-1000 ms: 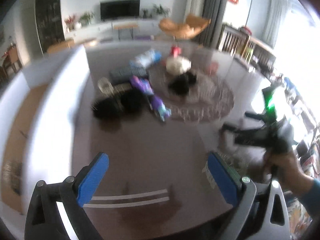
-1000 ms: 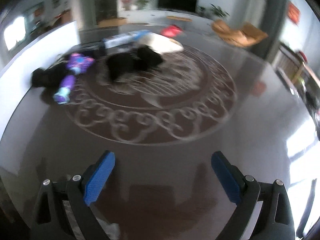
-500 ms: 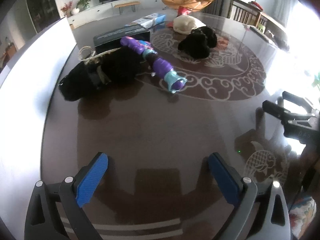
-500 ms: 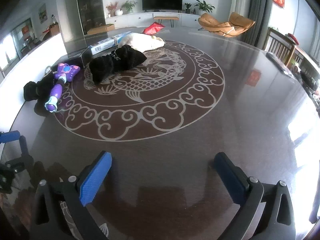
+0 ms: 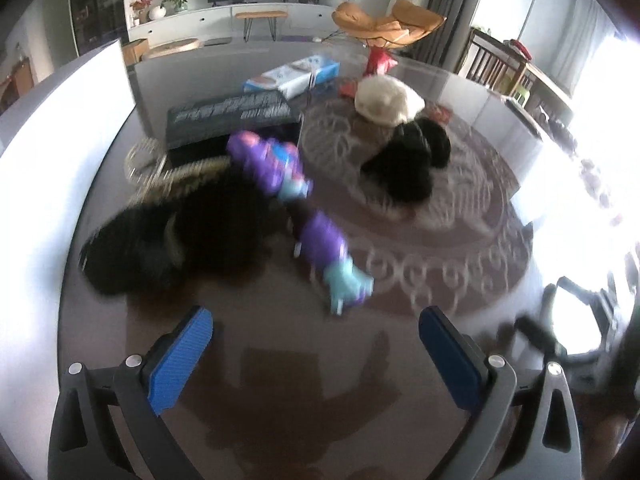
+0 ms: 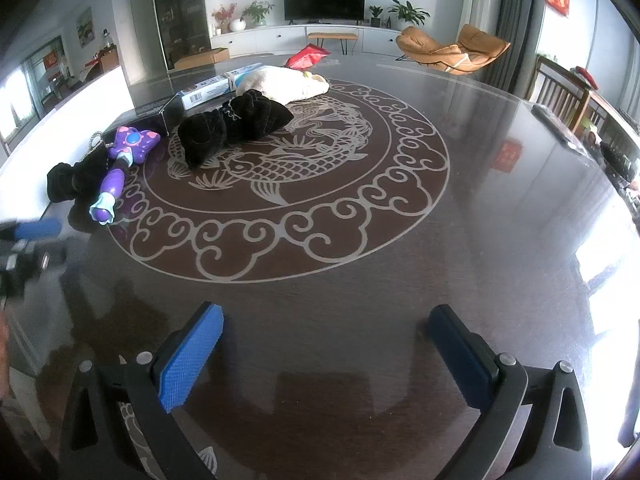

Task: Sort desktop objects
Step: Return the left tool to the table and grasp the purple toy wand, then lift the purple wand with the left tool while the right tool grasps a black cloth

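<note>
A purple toy wand [image 5: 304, 216] [image 6: 120, 168] with a teal end lies on the dark table, its tip just beyond my left gripper [image 5: 316, 354]. That gripper is open and empty, low over the table. Left of the wand lies a black velvet pouch [image 5: 176, 236] [image 6: 76, 178] with a metal chain [image 5: 144, 160]. A second black pouch [image 5: 412, 160] [image 6: 236, 124] and a cream cloth bag [image 5: 388, 100] [image 6: 284, 84] lie further back. My right gripper [image 6: 324, 354] is open wide over bare table, far from every object.
A black box [image 5: 232, 118], a blue-and-white carton [image 5: 292, 76] [image 6: 216, 86] and a red packet [image 5: 380, 60] [image 6: 308, 56] sit at the back. The round table [image 6: 500, 240] has an inlaid fish pattern. A white wall panel [image 5: 60, 128] borders its left side. Chairs stand at the right.
My left gripper has moved forward and down toward the wand and black pouch, which now loom larger. The right gripper's view has steadied; its jaws stand slightly wider.
</note>
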